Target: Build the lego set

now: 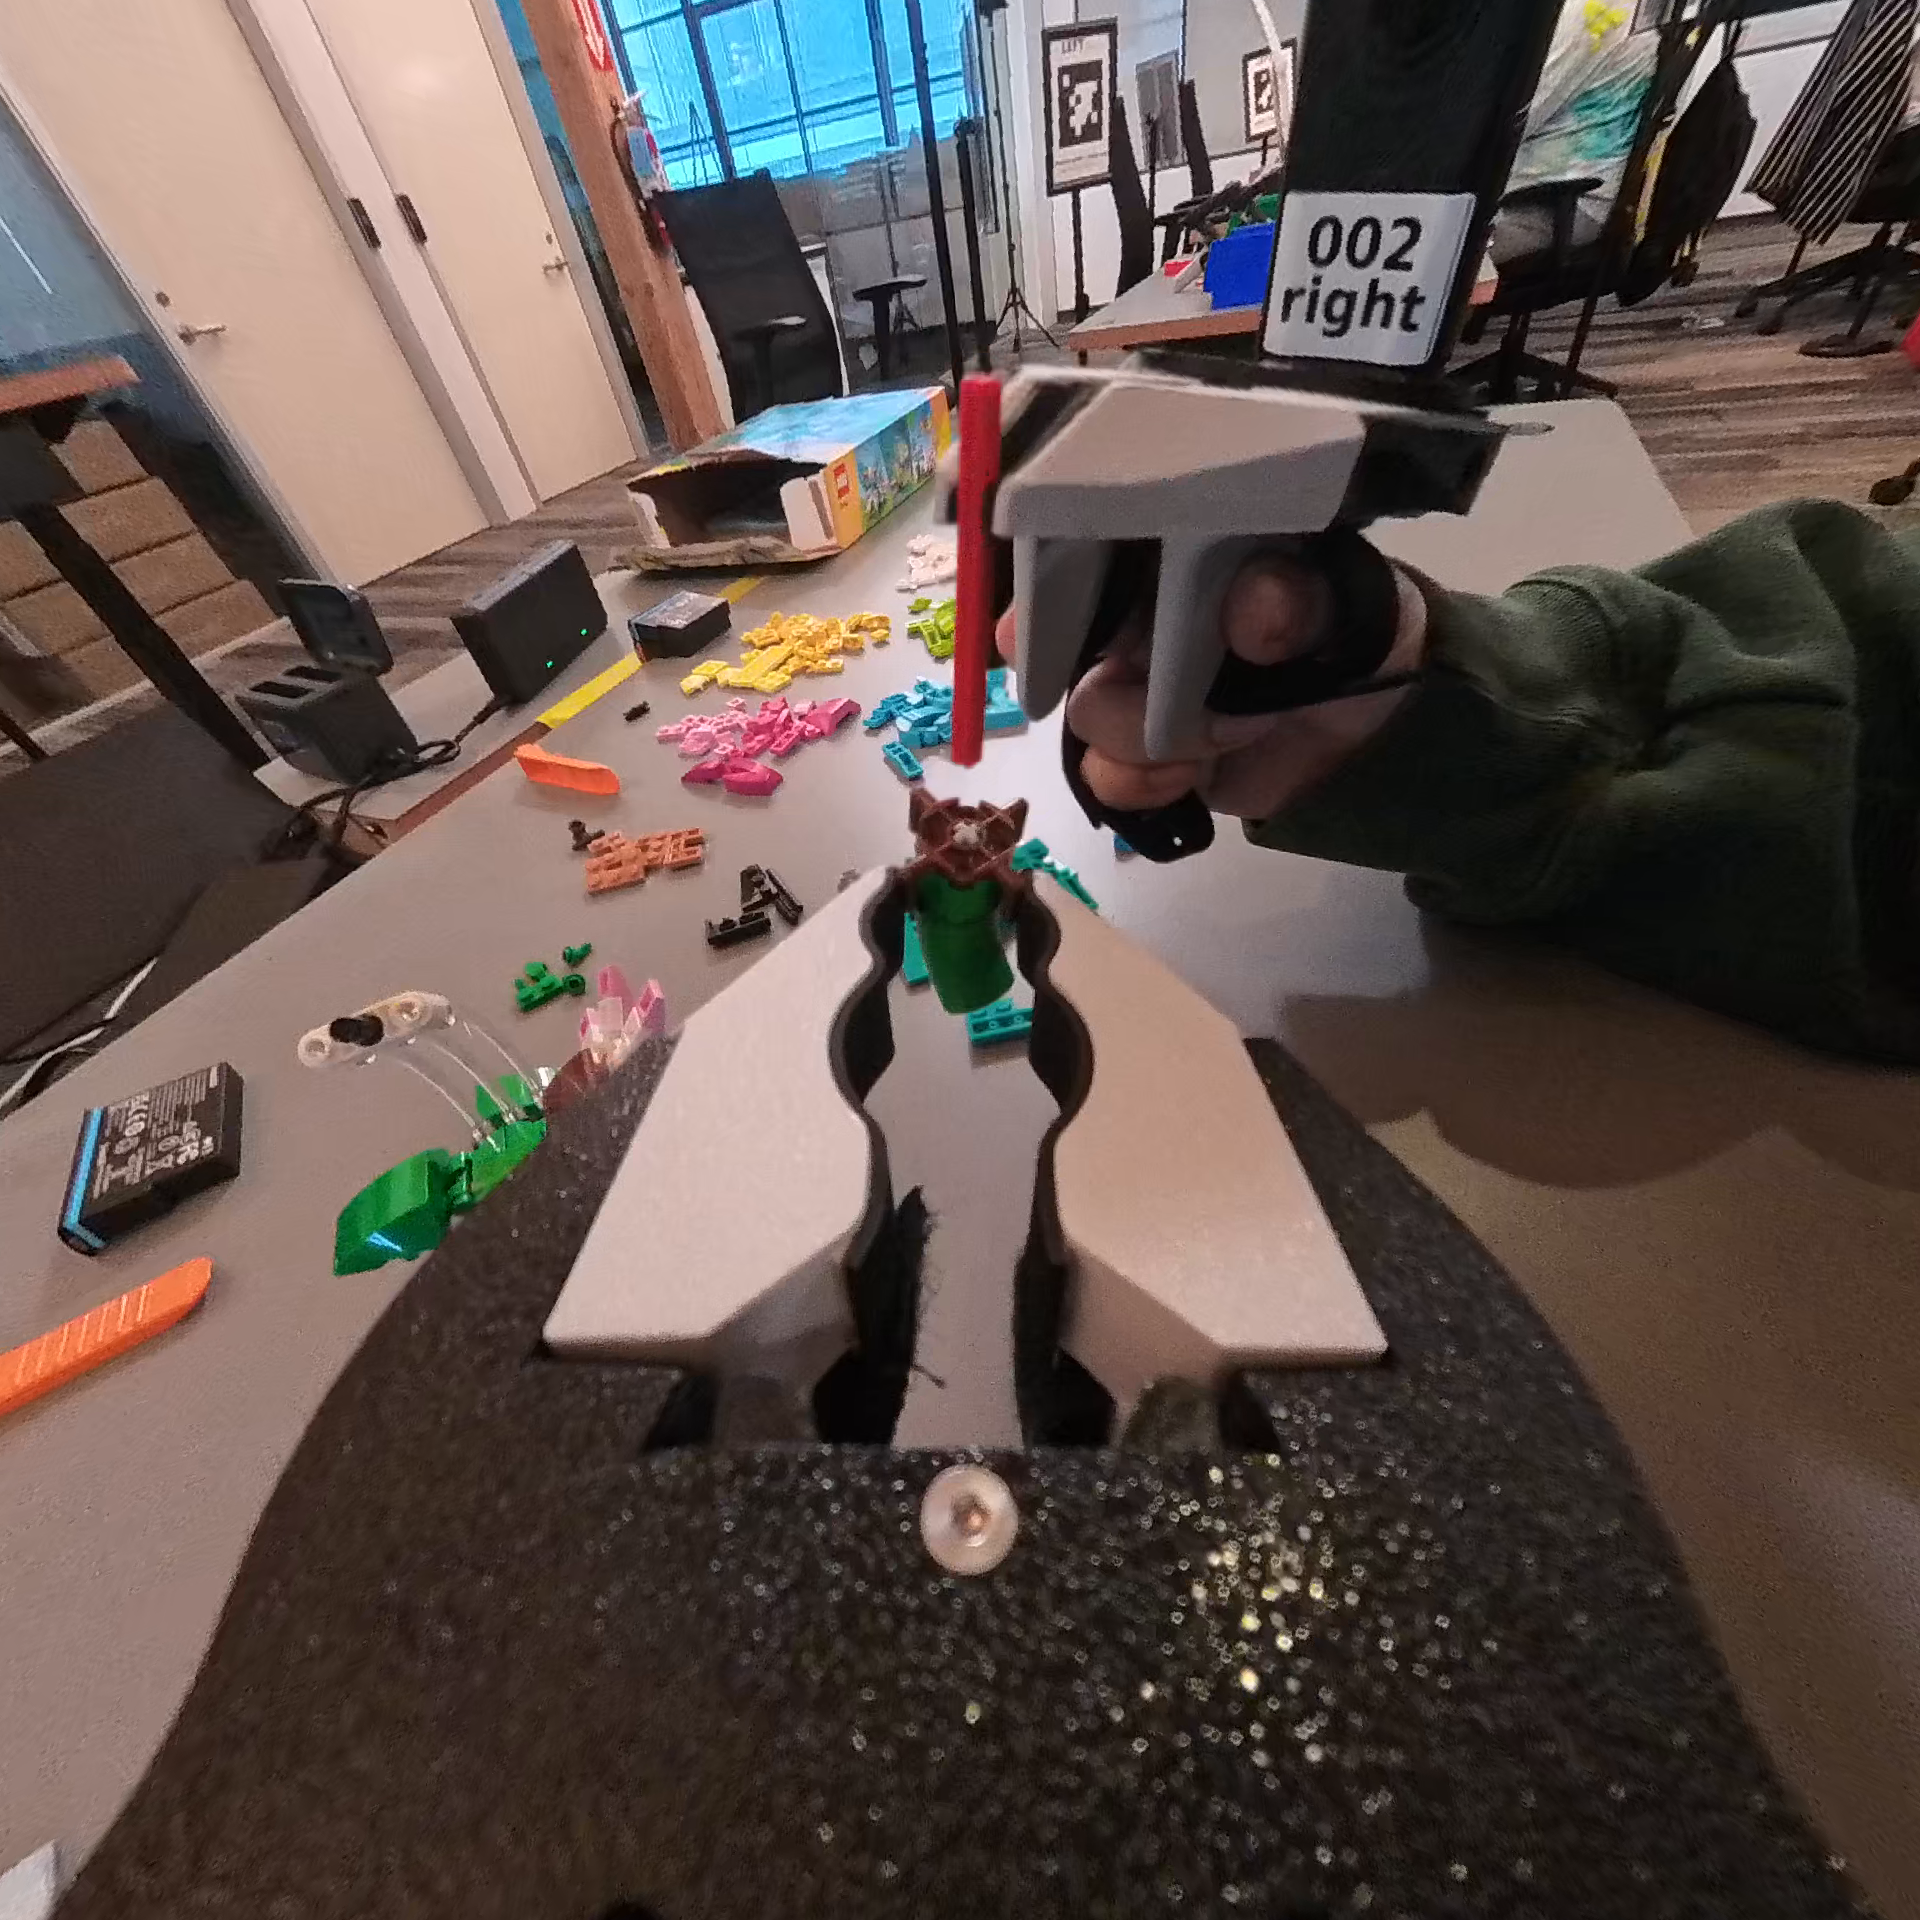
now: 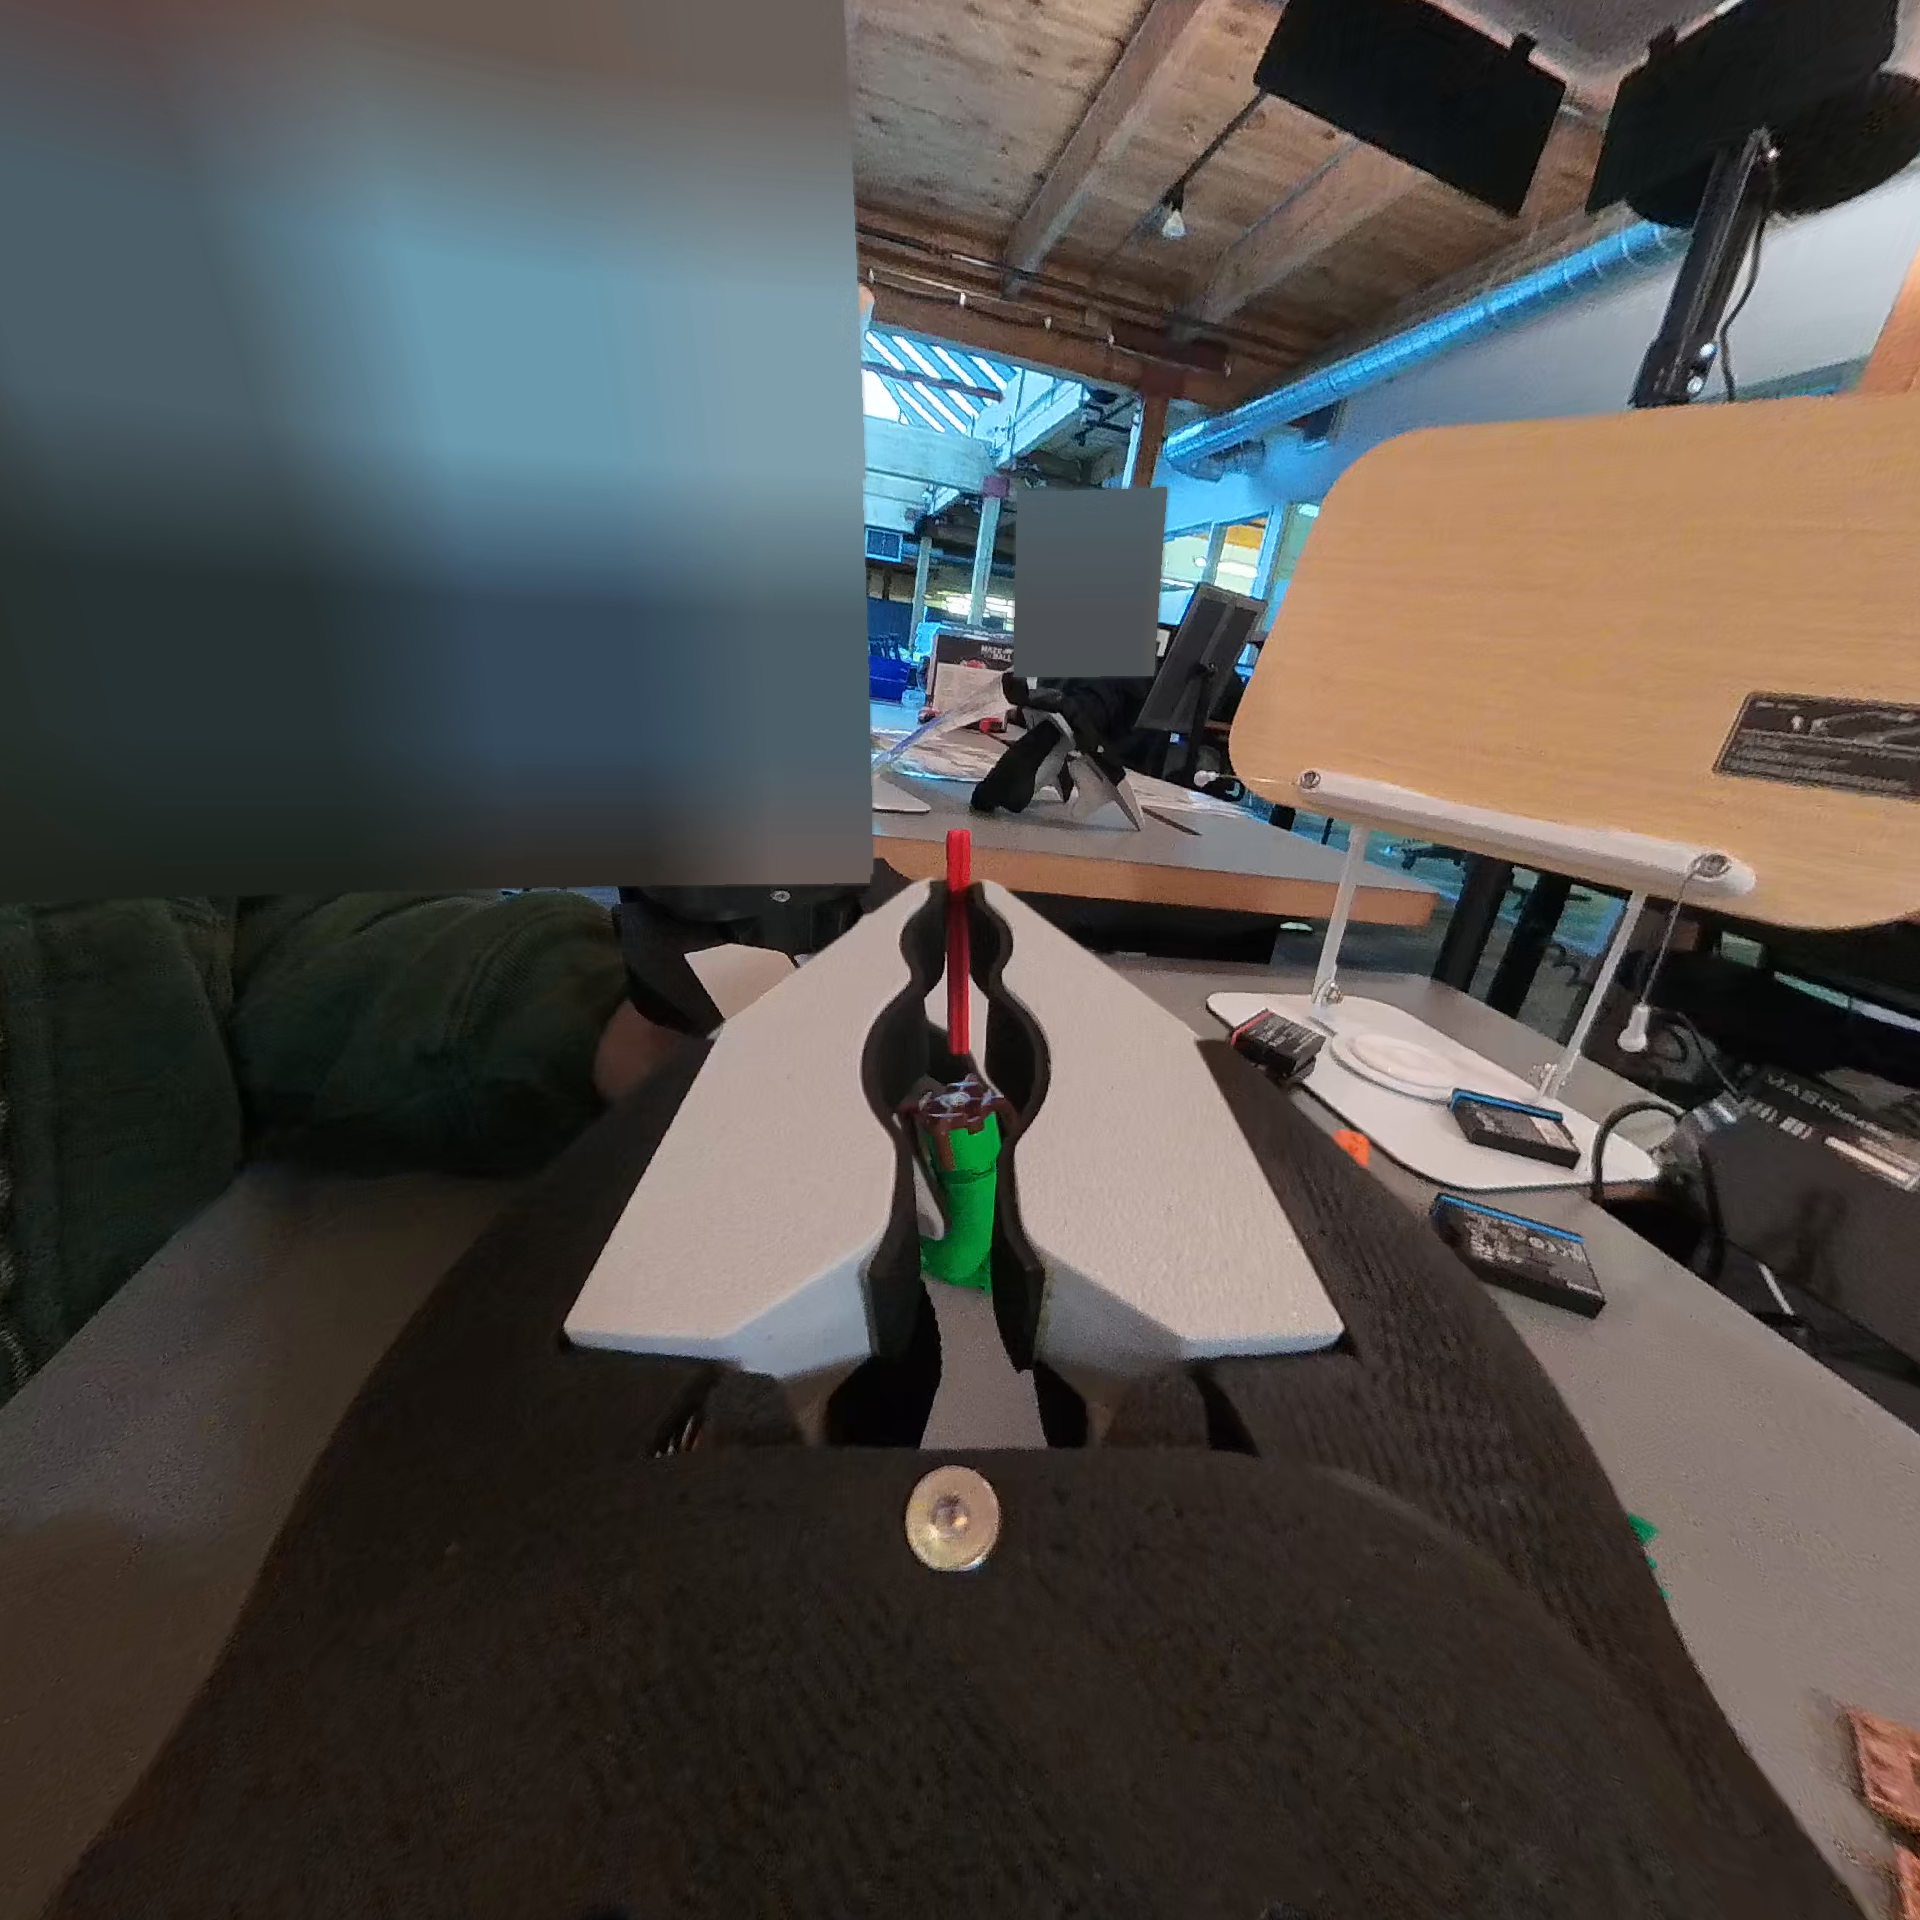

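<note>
Left tongs (image 1: 961, 914) clamp green stem (image 1: 966, 961); right tongs (image 2: 957, 894) pinch red axle (image 2: 958, 977) at 12 o'clock—align with brown cap (image 1: 964, 833), press straight.

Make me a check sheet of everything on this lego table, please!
Surface: grey table.
Job's things: red stick held above brown-topped green piece; sorted brick piles, yellow, pink.
Clutter: torn box, battery, orange tools.
Grippers: left gripper shut on green piece; right gripper shut on red stick.
Cables: black cable from chargers.
Surroundings: doors, chairs, windows.
</note>
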Motion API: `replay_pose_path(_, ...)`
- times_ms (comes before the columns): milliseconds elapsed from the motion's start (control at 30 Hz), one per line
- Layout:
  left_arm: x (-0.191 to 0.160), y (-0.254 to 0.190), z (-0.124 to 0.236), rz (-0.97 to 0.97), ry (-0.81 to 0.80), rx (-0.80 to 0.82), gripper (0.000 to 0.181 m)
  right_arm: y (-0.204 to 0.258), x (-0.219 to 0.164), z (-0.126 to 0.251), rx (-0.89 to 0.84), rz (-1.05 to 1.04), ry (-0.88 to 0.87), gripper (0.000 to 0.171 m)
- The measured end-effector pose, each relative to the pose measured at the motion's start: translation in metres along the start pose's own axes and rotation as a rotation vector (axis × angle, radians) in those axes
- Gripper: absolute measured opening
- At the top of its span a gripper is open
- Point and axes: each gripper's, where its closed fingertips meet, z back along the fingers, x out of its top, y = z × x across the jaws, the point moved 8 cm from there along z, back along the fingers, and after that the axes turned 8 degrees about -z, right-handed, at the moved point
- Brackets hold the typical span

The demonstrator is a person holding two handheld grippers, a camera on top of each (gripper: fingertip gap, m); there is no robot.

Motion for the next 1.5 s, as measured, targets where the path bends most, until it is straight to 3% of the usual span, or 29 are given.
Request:
replay_pose_path(833,-0.005,0.004,0.0,0.065,0.024,-0.014,0.019,-0.004,-0.01,-0.004,-0.038,-0.021,0.081,0.002)
replay_pose_path(1167,-0.008,0.003,-0.001,0.11,0.049,-0.148,0.019,-0.004,-0.013,-0.002,0.011,-0.085,0.137,0.002)
replay_pose_path(1500,-0.012,0.005,0.0,0.272,0.03,-0.266,0.019,-0.005,-0.015,0.0,0.058,-0.147,0.169,0.001)
